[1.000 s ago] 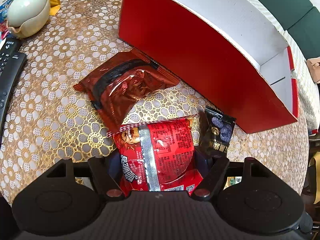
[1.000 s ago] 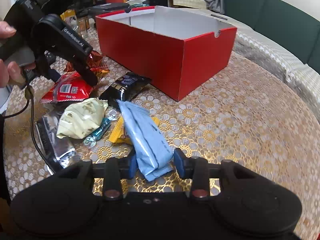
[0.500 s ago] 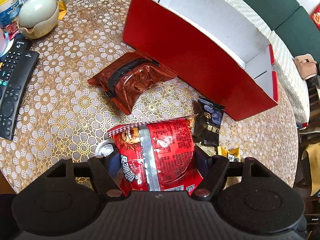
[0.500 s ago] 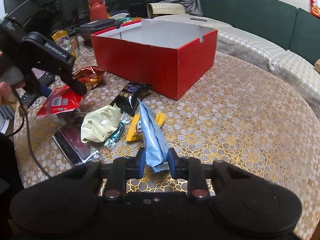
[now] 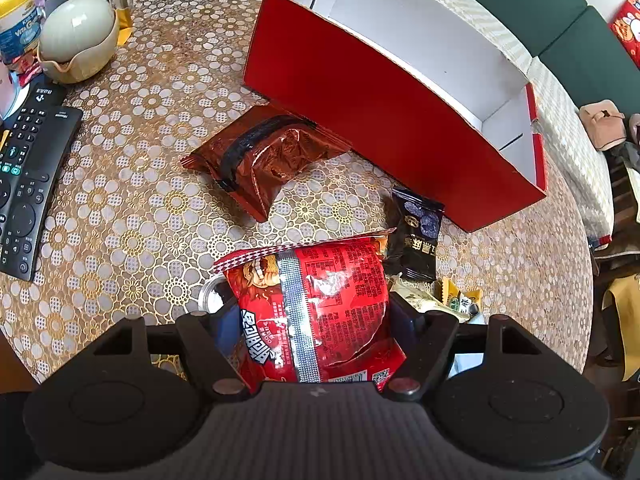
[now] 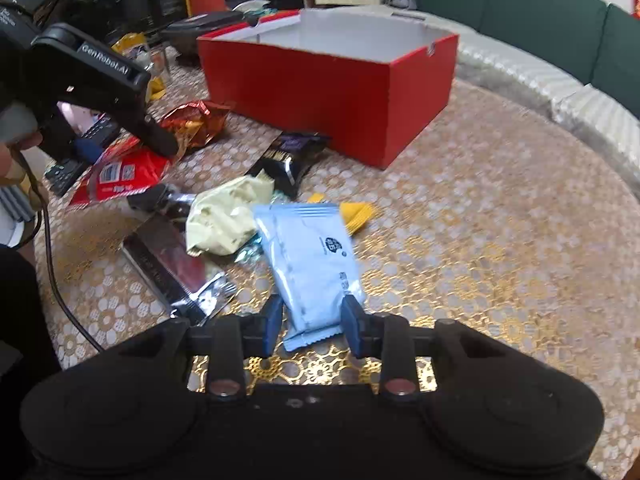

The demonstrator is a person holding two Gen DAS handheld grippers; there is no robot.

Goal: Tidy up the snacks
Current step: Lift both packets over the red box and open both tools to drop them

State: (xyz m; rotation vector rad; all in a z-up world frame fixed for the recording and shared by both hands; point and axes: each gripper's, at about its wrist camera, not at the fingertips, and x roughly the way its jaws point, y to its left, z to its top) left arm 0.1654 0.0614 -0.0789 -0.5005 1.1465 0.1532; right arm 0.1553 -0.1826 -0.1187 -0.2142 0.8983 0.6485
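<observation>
My left gripper (image 5: 314, 312) is shut on a red snack bag (image 5: 332, 280) and holds it above the table; the right wrist view shows the same gripper (image 6: 156, 172) and bag (image 6: 120, 172) at the left. My right gripper (image 6: 312, 322) is shut on the near end of a light blue packet (image 6: 316, 256), whose far end points toward the pile. An open red box (image 5: 380, 120) with a white inside stands beyond, also visible as the red box (image 6: 320, 92) in the right wrist view.
On the gold patterned tablecloth lie a brown foil bag (image 5: 268, 160), a black packet (image 5: 418, 232), a pale green packet (image 6: 224, 216), a yellow packet (image 6: 356, 216) and a silvery dark pouch (image 6: 172, 264). Remotes (image 5: 28, 176) and a lidded bowl (image 5: 76, 44) sit at the left.
The left gripper has risen with the red bag, so more of the table shows. The right gripper closed tighter on the blue packet and shifted, and the packet now shows its flat face.
</observation>
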